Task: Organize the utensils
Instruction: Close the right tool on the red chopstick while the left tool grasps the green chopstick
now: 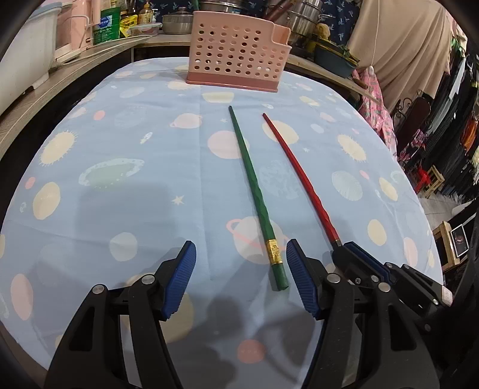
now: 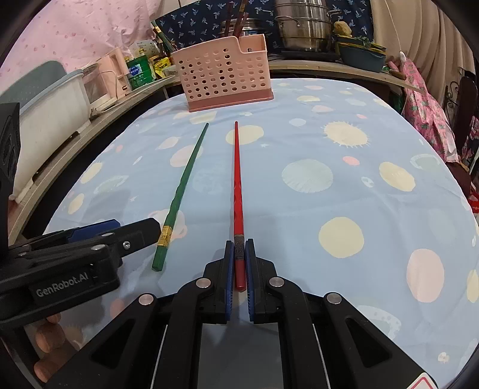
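Observation:
A green chopstick [image 1: 254,191] with a gold band lies on the blue planet-print tablecloth [image 1: 125,185], its thick end toward me. My left gripper [image 1: 241,257] is open, and that thick end lies between its blue pads without touching them. A red chopstick [image 2: 238,185] lies to the right of the green chopstick [image 2: 182,185]. My right gripper [image 2: 239,251] is shut on the red chopstick's thick end, and it shows in the left wrist view as well [image 1: 347,254]. A pink perforated utensil holder [image 1: 236,54] stands at the table's far edge.
Behind the holder [image 2: 223,71] a counter carries steel pots [image 2: 302,27], bottles [image 2: 139,70] and a white appliance [image 2: 51,110]. A person's fingers [image 2: 48,338] hold the left gripper's handle. Clothes hang at the right. The cloth [image 2: 344,191] right of the red chopstick is bare.

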Tool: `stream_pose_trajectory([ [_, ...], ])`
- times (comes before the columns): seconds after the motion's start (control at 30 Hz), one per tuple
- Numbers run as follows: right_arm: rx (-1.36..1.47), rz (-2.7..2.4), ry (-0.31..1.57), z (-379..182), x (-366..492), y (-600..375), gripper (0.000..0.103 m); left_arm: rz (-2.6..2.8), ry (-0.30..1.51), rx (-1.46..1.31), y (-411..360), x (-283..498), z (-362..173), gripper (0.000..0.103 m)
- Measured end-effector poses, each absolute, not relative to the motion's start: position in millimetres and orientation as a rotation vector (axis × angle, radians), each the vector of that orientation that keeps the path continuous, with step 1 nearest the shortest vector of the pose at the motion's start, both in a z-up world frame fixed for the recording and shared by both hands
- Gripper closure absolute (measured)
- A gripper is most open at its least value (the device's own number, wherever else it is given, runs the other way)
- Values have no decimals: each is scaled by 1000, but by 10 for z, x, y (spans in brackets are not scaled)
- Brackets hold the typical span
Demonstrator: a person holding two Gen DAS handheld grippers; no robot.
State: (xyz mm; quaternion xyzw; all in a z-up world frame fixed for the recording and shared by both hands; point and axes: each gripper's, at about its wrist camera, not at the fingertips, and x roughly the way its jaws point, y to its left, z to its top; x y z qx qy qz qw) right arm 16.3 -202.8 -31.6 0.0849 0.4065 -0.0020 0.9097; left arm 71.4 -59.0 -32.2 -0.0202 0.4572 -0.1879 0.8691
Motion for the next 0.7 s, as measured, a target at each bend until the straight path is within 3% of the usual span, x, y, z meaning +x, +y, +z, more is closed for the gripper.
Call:
stream_pose_trajectory([
  [0.27,179,-2,834,-317,163,-2029,96,-370,924,1,-704,702,-353,46],
  [0.43,187,1,833,-320,153,-2049,96,-350,909,44,-718,675,-365,62],
  [0.6,189,1,832,-320,148,-2049,96,-361,916,35,-678,680,-364,89],
  [0.7,189,1,832,-321,147,-2048,96,-370,924,26,-654,685,-366,96],
])
